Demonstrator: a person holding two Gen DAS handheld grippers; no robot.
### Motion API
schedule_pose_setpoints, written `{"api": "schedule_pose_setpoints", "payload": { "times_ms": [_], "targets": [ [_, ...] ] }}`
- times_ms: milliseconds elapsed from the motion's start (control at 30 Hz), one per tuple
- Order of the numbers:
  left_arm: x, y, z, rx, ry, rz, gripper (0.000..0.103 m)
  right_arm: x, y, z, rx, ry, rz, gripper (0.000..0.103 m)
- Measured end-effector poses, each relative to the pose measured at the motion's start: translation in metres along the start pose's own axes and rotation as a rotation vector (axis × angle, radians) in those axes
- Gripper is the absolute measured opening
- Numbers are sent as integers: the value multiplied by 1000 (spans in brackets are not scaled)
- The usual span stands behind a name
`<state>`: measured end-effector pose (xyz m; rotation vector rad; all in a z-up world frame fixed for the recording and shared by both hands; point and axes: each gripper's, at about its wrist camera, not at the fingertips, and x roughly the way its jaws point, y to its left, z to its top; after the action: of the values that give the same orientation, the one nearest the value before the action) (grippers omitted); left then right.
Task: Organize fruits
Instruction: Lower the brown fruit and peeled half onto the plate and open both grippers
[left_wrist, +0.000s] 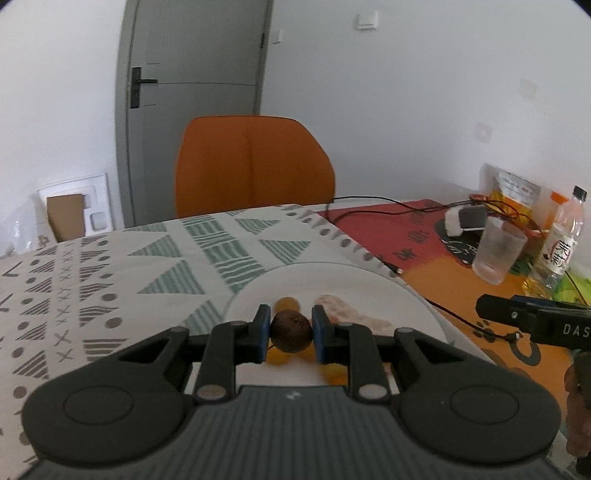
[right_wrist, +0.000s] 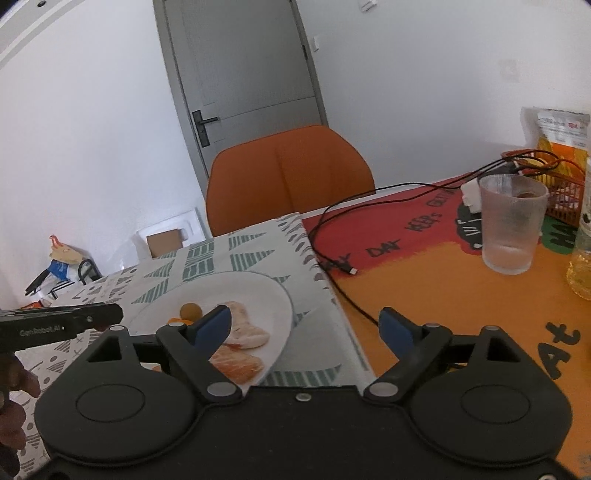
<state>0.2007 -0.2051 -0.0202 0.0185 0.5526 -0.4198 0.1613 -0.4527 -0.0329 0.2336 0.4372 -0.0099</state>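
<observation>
The left gripper (left_wrist: 290, 334) clamps a round, dark brown, rough-skinned fruit (left_wrist: 290, 331) above the smooth white plate (left_wrist: 343, 275). The right gripper (right_wrist: 306, 328) stands spread, empty. The plate sits on a patterned cloth (left_wrist: 110, 273); an orange chair (left_wrist: 255, 166) and grey door (left_wrist: 195, 55) lie beyond.

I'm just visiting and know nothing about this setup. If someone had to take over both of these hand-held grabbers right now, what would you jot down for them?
Left gripper: shut on a small dark brown round fruit, held over the white plate.
Right gripper: open, nothing between its fingers, over the plate's right edge and the orange mat.
On the plate: pale peeled fruit pieces and small orange fruits.
Done: several fruits are on the plate.
Left: probably set the brown fruit down there. I cannot see other fruit waiting on the table.
Mind the plastic cup and black cable nearby.
</observation>
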Motion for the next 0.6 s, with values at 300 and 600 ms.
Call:
{"api": "schedule_pose_setpoints", "payload": {
  "times_ms": [300, 600],
  "targets": [
    [3, -7, 6, 14, 16, 12, 36, 3, -1, -1, 17, 3, 18, 87],
    [-20, 15, 7, -16, 8, 75, 53, -2, 19, 0, -13, -5, 62, 87]
  ]
}}
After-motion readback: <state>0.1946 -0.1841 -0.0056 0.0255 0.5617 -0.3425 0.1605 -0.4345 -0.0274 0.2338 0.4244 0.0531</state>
